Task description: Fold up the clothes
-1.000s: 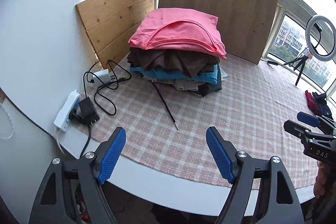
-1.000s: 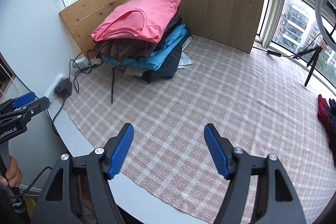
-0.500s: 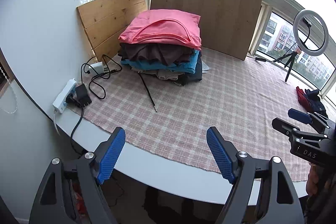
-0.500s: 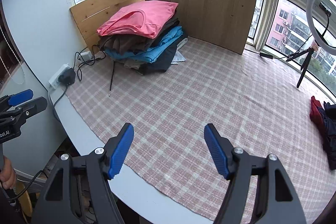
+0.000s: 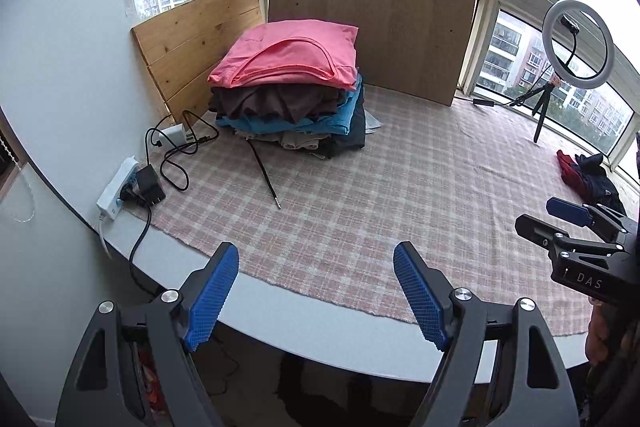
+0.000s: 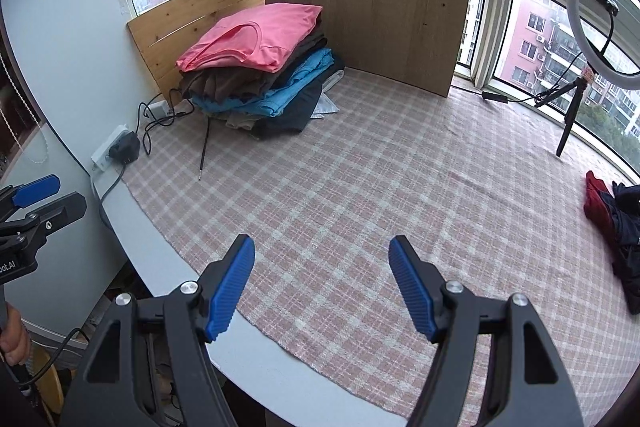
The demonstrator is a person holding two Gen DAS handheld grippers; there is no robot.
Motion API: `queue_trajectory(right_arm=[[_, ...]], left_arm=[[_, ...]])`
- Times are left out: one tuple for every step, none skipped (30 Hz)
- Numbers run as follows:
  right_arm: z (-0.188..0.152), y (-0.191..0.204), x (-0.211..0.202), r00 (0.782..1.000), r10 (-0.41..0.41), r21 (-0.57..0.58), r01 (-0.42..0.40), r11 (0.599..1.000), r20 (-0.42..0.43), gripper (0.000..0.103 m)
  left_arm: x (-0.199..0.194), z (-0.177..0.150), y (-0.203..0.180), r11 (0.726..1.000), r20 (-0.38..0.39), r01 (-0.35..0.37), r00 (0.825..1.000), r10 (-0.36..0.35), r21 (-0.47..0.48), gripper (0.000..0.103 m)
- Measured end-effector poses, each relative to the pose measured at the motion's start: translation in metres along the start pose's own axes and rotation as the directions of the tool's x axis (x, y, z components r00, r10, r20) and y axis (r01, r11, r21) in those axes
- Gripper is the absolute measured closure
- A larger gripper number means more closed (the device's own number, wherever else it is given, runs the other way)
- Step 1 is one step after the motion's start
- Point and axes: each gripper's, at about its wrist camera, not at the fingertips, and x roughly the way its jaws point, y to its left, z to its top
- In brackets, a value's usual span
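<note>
A stack of folded clothes (image 5: 288, 95) (image 6: 256, 75) stands at the back left of the table, a pink shirt (image 5: 292, 53) (image 6: 256, 37) on top, then brown and blue pieces. A heap of unfolded red and dark clothes (image 5: 588, 175) (image 6: 616, 219) lies at the right edge. My left gripper (image 5: 316, 287) hangs open over the table's front edge with nothing between its blue pads. My right gripper (image 6: 322, 277) is open too, empty, above the checked cloth (image 6: 360, 187). Each gripper shows at the side of the other's view.
A power strip (image 5: 120, 187) with plugs and black cables (image 5: 176, 155) lies at the left edge. A thin black rod (image 5: 264, 171) rests on the cloth before the stack. Wooden boards (image 5: 372, 15) lean at the back. A ring light on a tripod (image 5: 576, 47) stands at the right.
Both grippers have drawn back from the stack toward the table's front edge, so the stack looks smaller and farther. Both stay open and empty.
</note>
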Motion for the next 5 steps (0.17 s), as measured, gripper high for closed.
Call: queue_trajectory(right_arm=[[0.0004, -0.0008, -0.0003, 1.0, 0.0, -0.001, 0.0, 1.0, 0.002, 0.034], [0.0007, -0.0017, -0.0005, 1.0, 0.0, -0.002, 0.0, 1.0, 0.003, 0.034], [0.0011, -0.0024, -0.0001, 1.0, -0.001, -0.002, 0.001, 1.0, 0.004, 0.034], [0.0015, -0.0032, 0.0002, 1.0, -0.002, -0.001, 0.002, 1.0, 0.004, 0.034], [0.0019, -0.004, 0.0006, 1.0, -0.002, -0.001, 0.002, 1.0, 0.005, 0.034]], left_arm=[[0.0004, -0.0001, -0.0005, 1.0, 0.002, -0.002, 1.0, 0.002, 0.002, 0.024], [0.0007, -0.0002, -0.001, 1.0, 0.005, -0.004, 1.0, 0.004, 0.005, 0.024], [0.0011, -0.0003, -0.0016, 1.0, 0.007, -0.006, 1.0, 0.006, 0.008, 0.024], [0.0004, -0.0012, -0.003, 1.0, 0.02, -0.009, 1.0, 0.009, 0.017, 0.024], [0.0007, -0.0012, -0.0048, 0.999, 0.024, -0.019, 1.0, 0.019, 0.027, 0.024]])
